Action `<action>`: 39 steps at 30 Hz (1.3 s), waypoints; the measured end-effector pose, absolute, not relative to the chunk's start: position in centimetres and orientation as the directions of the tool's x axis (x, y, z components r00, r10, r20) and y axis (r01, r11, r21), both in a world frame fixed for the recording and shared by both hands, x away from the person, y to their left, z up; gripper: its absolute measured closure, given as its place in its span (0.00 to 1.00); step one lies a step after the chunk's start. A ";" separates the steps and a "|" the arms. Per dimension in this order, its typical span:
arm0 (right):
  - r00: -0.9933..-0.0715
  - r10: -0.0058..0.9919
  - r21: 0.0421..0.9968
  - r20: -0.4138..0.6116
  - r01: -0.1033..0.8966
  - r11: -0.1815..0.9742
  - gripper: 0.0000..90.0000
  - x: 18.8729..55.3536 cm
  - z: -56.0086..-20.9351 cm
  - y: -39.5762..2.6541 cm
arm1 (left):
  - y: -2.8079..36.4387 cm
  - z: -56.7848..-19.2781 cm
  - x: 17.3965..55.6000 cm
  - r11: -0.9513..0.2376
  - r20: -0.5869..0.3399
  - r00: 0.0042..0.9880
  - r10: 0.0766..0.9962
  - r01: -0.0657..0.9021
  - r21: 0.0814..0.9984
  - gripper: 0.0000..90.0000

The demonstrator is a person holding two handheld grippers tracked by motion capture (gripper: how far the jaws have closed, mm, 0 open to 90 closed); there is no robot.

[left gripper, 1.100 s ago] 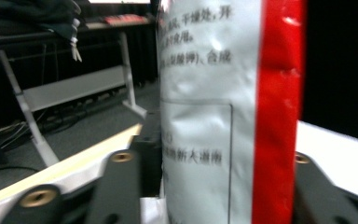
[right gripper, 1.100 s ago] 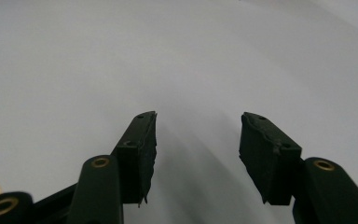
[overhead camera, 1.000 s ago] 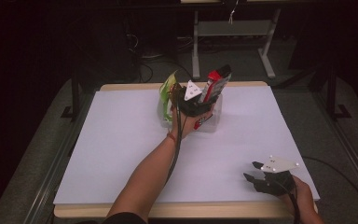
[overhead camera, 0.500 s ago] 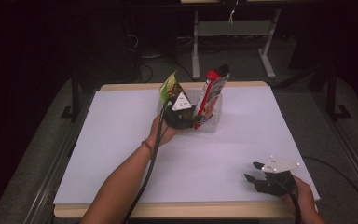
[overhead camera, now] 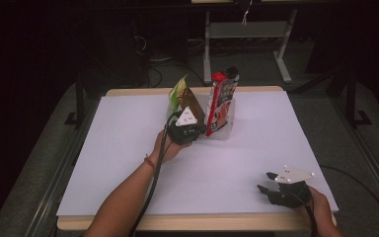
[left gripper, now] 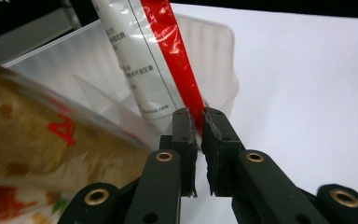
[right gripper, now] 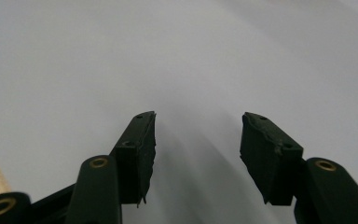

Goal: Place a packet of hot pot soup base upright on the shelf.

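Although printing runs down the white side of the red-and-white packet (left gripper: 142, 56) in the left gripper view, it is too small and soft to read, and the red marks on the brown packet (left gripper: 42, 140) at the left of that frame are blurred past telling. Two packets stand in one clear plastic bin (overhead camera: 227, 126) near the upper middle of the high view: the red-and-white packet (overhead camera: 220, 101) upright on the right, its dark top leaning over the rim, and the brown packet (overhead camera: 183, 98) with a green edge on the left. Two grippers are at work. Just below the bin sits the left gripper (overhead camera: 188, 129), its grey three-cornered plate facing up, and its jaws have just been closing; in its own view the left gripper (left gripper: 199, 128) has them drawn almost together, a thin gap between the pads, the tips right at the foot of the red stripe, though whether they pinch the packet's edge I cannot make out. Down in the lower right of the high view the right gripper (overhead camera: 271, 183) rests on the white table (overhead camera: 103, 148), well apart from the bin, its jaws wide apart over bare tabletop. Both forearms are cut off by the bottom edge.
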State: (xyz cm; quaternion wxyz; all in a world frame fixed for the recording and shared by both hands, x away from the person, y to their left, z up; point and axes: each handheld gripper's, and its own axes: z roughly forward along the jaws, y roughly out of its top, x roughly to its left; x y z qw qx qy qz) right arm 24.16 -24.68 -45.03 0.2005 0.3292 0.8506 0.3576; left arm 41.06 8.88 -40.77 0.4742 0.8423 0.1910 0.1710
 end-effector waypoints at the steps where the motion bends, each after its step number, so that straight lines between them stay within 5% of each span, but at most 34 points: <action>1: -0.703 0.703 0.740 -0.106 0.417 0.527 0.50 24.2 -45.0 -24.7 | 9.0 -40.9 41.0 -0.476 0.113 0.863 0.493 0.159 0.865 0.92; 19: -0.702 0.704 0.737 -0.106 0.420 0.530 0.50 24.2 -45.1 -24.7 | 6.9 -40.7 42.2 -0.526 0.182 0.845 0.503 0.132 0.840 0.95; 25: -0.706 0.700 0.737 -0.105 0.417 0.531 0.50 24.2 -45.1 -24.8 | 7.2 -40.8 41.7 -0.472 0.112 0.872 0.477 0.146 0.869 0.90; 39: -0.701 0.705 0.739 -0.105 0.420 0.527 0.50 24.2 -45.1 -24.8 | 5.0 -41.7 41.2 -0.581 0.219 0.845 0.487 0.126 0.804 0.88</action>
